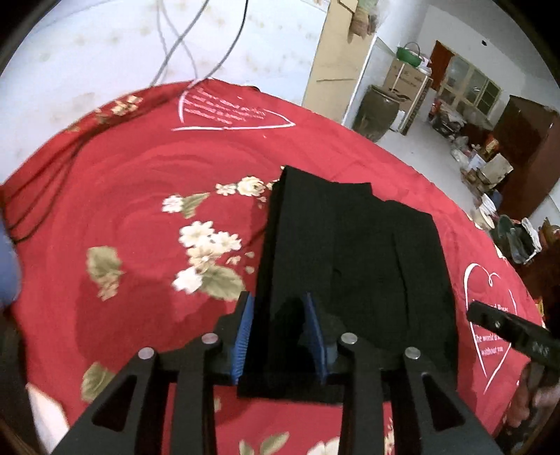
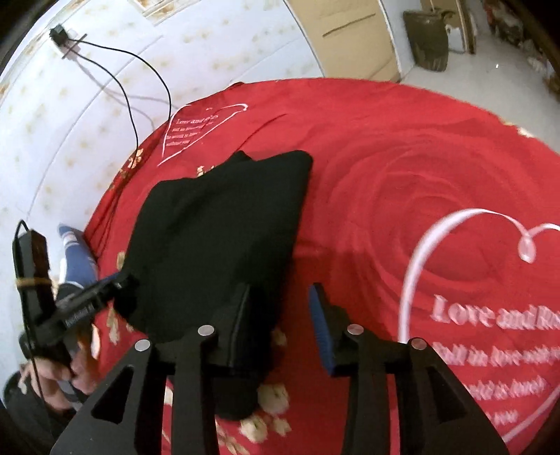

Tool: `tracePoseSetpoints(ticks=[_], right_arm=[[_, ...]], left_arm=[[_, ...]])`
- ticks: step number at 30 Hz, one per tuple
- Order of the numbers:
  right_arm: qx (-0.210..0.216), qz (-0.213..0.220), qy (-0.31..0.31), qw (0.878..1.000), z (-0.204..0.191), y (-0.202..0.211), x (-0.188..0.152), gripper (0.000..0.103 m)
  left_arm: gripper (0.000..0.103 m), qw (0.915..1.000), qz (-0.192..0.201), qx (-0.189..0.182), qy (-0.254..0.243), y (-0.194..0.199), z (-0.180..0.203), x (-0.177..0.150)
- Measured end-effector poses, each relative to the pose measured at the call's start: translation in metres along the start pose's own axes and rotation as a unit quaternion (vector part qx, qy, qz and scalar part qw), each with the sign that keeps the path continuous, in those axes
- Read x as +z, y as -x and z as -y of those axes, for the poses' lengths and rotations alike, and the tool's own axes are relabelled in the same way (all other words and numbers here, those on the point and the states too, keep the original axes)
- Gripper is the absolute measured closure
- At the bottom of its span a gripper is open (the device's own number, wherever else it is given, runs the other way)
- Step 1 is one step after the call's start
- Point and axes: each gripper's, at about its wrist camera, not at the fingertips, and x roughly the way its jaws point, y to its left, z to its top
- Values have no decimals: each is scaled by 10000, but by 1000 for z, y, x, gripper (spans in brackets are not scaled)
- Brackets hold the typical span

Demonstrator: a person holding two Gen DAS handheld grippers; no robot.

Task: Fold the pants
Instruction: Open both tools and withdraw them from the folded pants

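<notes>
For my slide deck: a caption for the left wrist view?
Left gripper open over the near edge of folded black pants on a red floral bedspread.

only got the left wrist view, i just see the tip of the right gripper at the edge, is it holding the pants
Observer: No. The right gripper is open. The near corner of the pants lies under one finger, and the other finger hangs over the red bedspread.
Operator: is that side of the pants neat
Observer: Not quite. From the right wrist view the far corner looks rounded and a little bunched, not a crisp fold.
Operator: where do those cables up top go
Observer: The black cable starts at a wall socket and runs down to the bed edge.
</notes>
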Motion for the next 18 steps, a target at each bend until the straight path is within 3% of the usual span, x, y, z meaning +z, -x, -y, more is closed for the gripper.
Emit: tracePoseSetpoints(ticks=[10,13,18], right_arm=[[-237,175,662,9974,-42,56,-63,68],[-325,193,758,9964,-50,62,-76,53],[-555,137,905,9943,-54,64,-95,53]], left_arm=[[69,9986,294,284,-330,69,40,-44],[69,9985,285,306,-350,79,48,-58],[69,9985,212,309,-400,81,56,-77]])
